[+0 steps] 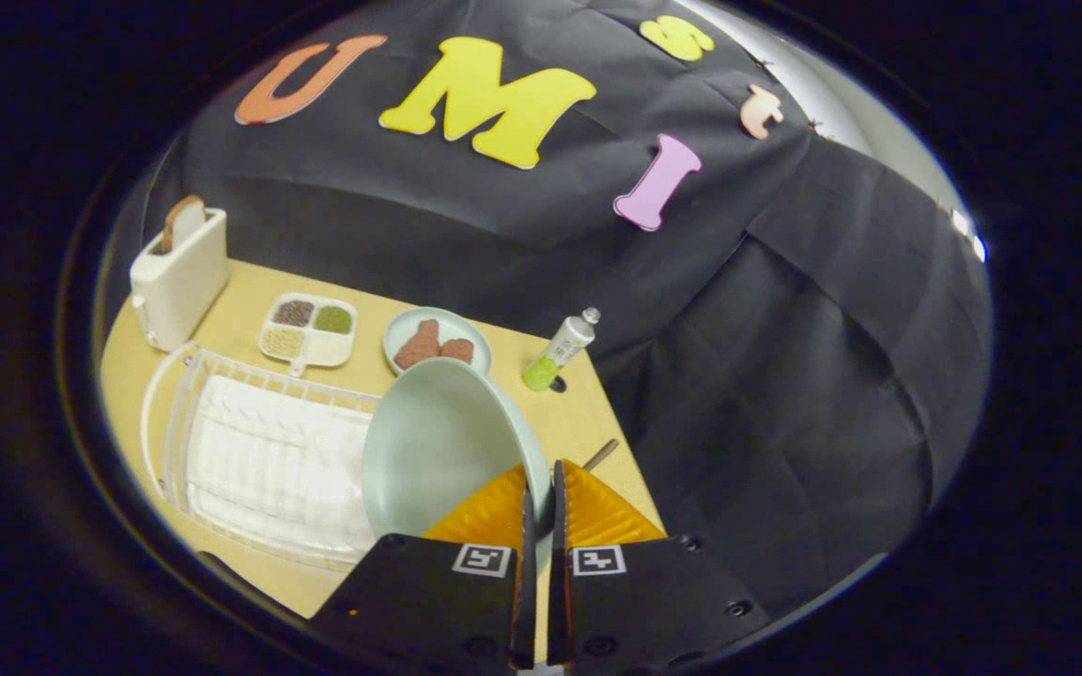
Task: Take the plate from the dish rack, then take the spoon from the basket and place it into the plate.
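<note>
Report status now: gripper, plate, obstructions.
Gripper shut on rim of pale green round plate. Plate held tilted above white wire dish rack. Brown stick-like handle just beyond fingers, nothing blocking.

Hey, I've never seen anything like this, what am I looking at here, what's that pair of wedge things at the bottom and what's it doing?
The camera rides on a hand-held gripper and looks forward along its two fingers. The fingers are pinched shut on the rim of a pale green plate, held tilted above a white dish rack on a yellow table. Beyond the rack stand a toaster with a bread slice, a divided tray of grains, a small plate of brown food and a tilted bottle. A thin stick-like handle pokes out just beyond the fingers; I cannot tell what it is.
</note>
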The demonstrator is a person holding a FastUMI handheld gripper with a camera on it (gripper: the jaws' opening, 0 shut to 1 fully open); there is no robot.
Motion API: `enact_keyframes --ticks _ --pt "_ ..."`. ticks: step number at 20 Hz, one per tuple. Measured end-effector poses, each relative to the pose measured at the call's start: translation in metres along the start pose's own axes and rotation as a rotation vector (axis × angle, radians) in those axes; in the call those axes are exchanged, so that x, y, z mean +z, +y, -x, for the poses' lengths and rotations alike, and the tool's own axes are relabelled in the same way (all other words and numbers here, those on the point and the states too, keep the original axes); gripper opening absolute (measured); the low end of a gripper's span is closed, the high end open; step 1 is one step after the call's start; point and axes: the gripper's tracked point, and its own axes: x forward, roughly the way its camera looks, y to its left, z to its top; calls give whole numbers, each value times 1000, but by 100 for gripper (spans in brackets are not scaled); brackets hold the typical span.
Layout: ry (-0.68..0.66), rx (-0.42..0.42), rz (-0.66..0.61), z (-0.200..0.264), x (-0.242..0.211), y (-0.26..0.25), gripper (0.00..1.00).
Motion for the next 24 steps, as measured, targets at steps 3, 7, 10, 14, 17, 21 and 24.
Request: enact_keyframes --ticks 3,7,10,14,17,21,24 --pt "10 171 -112 14 -38 -7 10" --pt "-22 325 -206 21 -91 -20 10" --pt "15 441 -277 17 -143 -25 10" --pt "119 586 -322 5 -205 -18 10" --pt "179 630 -316 -10 -238 -9 10" --pt "222 631 -318 -25 -258 -4 10" --pt "245 600 -296 -41 -269 0 11"
